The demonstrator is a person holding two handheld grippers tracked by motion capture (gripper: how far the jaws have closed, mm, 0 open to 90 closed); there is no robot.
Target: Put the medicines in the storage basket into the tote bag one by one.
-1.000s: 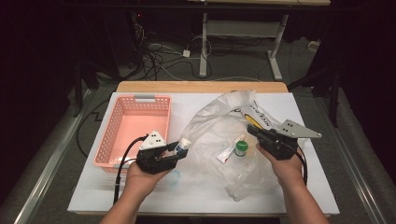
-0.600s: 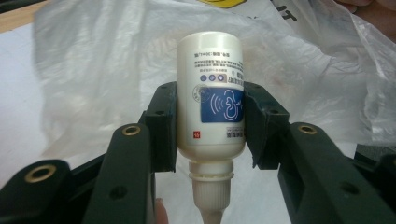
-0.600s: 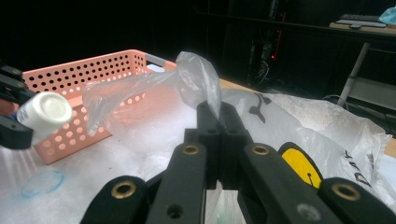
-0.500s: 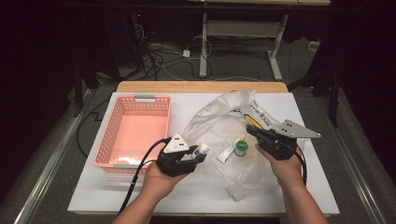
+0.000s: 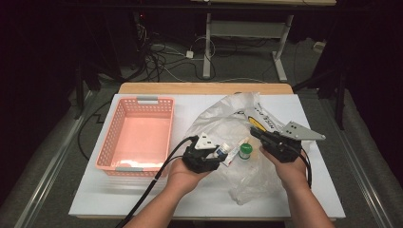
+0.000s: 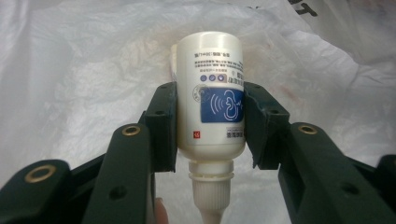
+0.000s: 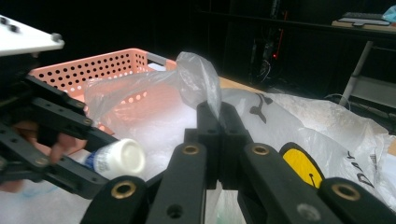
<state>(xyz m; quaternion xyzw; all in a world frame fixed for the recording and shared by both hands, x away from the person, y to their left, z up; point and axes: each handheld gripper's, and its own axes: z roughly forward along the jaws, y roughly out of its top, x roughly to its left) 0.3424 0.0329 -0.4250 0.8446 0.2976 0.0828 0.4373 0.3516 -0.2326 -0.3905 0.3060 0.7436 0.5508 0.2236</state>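
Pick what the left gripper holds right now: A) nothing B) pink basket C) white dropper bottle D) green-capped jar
C: in the left gripper view the pads of the left gripper press both sides of the white dropper bottle, its nozzle pointing back toward the camera, over the plastic bag; the high view shows the bottle in that gripper beside the green-capped jar.

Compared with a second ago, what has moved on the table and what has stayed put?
The left gripper, clamped on the small white bottle, has carried it rightward from beside the pink basket toward the plastic bag and the green-capped item. The right gripper stays put, pinching the bag's edge. The basket, bag and green-capped item have not shifted.
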